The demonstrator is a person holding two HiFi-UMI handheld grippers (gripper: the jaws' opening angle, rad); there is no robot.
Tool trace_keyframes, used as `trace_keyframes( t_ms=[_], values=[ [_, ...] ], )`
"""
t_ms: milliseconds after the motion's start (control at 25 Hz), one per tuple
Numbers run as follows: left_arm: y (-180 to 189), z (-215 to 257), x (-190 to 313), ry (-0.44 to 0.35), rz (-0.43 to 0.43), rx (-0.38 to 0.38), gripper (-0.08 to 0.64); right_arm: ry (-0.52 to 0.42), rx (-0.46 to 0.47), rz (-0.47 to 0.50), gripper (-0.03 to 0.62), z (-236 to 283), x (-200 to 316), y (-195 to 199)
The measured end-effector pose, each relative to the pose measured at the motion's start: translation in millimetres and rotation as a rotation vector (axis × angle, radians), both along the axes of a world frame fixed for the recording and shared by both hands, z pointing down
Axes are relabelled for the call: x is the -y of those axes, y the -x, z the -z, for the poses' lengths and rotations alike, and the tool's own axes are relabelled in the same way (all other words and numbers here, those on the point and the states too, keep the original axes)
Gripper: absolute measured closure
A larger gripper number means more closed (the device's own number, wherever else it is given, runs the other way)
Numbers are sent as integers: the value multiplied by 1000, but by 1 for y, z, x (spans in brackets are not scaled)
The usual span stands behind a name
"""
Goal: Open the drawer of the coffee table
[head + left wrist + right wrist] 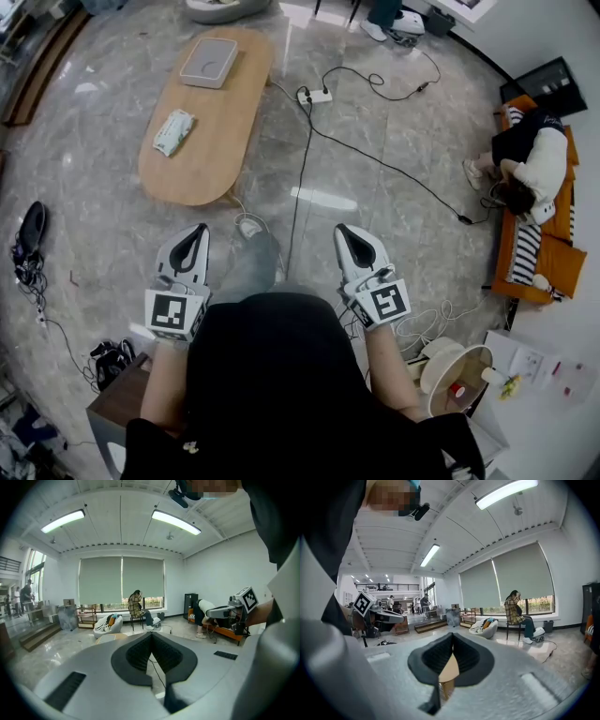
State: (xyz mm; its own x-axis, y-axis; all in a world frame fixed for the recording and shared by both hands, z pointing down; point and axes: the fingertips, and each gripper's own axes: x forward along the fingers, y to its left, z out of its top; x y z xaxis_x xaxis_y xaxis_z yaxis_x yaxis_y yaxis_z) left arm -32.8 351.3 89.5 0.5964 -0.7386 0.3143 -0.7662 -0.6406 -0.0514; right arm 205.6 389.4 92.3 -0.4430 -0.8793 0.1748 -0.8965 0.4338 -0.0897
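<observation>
The oval wooden coffee table (pixel 211 131) stands on the marble floor ahead of me, at the upper left of the head view. A grey tray (pixel 208 61) and a pack of wipes (pixel 173 131) lie on it. No drawer shows from above. My left gripper (pixel 199 229) and right gripper (pixel 343 229) are held side by side in front of my body, well short of the table. Both are shut with nothing between the jaws. In the right gripper view the table's edge (pixel 449 672) shows in the slit below the shut jaws. The left gripper view has the tabletop (pixel 108 637) just past its tips.
A power strip (pixel 315 96) and black cables run across the floor between me and the table. A person leans over an orange sofa (pixel 553 253) at the right. Shoes (pixel 30 230) lie at the left. A small brown side table (pixel 117 403) and a white fan (pixel 455 370) flank me.
</observation>
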Motion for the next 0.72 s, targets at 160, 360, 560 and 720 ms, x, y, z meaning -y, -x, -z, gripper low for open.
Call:
trace_keyframes(
  t_ms=[160, 360, 560, 720],
  values=[
    [4, -9, 34, 14, 29, -16, 546, 15, -15, 11, 594, -6, 40, -3],
    [7, -25, 85, 49, 61, -22, 546, 41, -54, 59, 594, -12, 103, 0],
    [17, -35, 141, 83, 88, -32, 546, 70, -80, 93, 594, -16, 172, 6],
    [29, -39, 185, 110, 103, -42, 546, 96, -102, 107, 594, -20, 224, 13]
  ],
)
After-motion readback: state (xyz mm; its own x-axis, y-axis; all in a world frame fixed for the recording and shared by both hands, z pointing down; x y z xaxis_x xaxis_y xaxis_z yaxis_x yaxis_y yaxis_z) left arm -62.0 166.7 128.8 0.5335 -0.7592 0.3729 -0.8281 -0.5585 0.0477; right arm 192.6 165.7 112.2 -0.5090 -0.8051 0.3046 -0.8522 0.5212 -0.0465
